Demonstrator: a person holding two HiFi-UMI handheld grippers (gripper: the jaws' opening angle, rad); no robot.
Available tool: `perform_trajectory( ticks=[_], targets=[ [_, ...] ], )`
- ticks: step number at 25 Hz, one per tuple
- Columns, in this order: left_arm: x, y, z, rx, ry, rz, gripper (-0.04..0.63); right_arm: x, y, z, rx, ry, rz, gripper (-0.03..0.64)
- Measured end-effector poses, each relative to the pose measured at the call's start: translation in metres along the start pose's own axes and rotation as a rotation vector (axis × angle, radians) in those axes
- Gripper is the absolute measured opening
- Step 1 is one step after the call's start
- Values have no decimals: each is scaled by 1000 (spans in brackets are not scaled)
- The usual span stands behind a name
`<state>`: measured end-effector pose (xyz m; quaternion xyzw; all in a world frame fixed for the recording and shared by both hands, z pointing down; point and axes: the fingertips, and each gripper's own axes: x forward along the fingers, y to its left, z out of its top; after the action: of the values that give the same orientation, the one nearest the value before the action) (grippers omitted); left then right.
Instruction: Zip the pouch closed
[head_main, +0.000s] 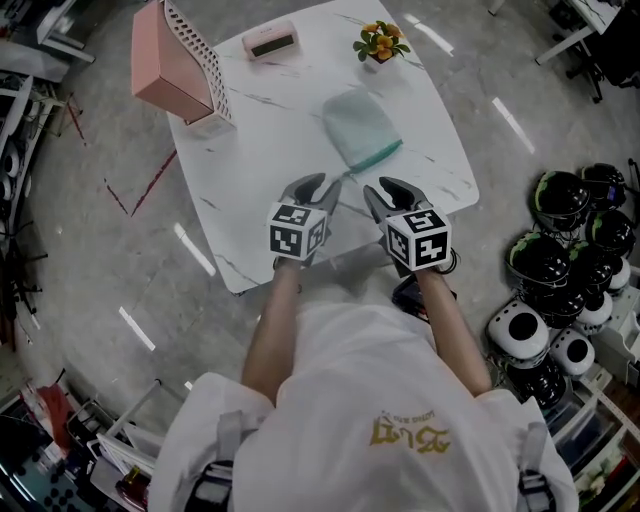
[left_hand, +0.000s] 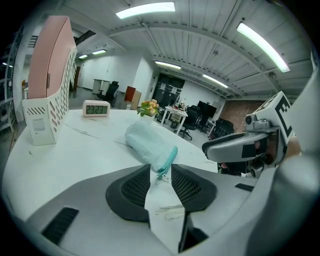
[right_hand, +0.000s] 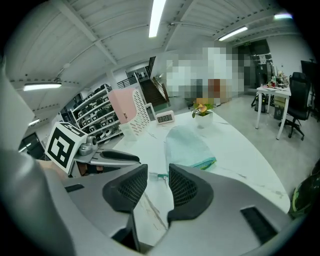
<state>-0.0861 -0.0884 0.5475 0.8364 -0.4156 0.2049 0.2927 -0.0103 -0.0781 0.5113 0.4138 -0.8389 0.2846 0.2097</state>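
Note:
A pale teal zip pouch (head_main: 362, 130) lies flat on the white marble table (head_main: 270, 150), its darker zipper edge toward me. Both grippers hover over the table's near edge, just short of the pouch's near corner. My left gripper (head_main: 320, 185) is open, and in the left gripper view the pouch (left_hand: 149, 142) and its zipper end (left_hand: 162, 172) show beyond the gap between its jaws (left_hand: 160, 171), untouched. My right gripper (head_main: 386, 189) is also open. In the right gripper view the small zipper pull (right_hand: 160, 175) lies on the table ahead of the jaws, with the pouch (right_hand: 187, 147) further on.
A pink perforated file holder (head_main: 175, 60) stands at the table's far left, with a small digital clock (head_main: 270, 41) and a potted flower (head_main: 380, 42) along the far edge. Several helmets (head_main: 565, 250) sit on the floor to the right.

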Motion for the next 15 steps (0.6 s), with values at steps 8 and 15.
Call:
perform_trajectory(
  ticks=[8,15],
  targets=[
    [16,14,-11,-7,50,21,147,23,-7,-21,-35,81,22,143],
    [33,17,-16,15,81,-37,150,44,-16,-36,-46,137,38,137]
  ],
)
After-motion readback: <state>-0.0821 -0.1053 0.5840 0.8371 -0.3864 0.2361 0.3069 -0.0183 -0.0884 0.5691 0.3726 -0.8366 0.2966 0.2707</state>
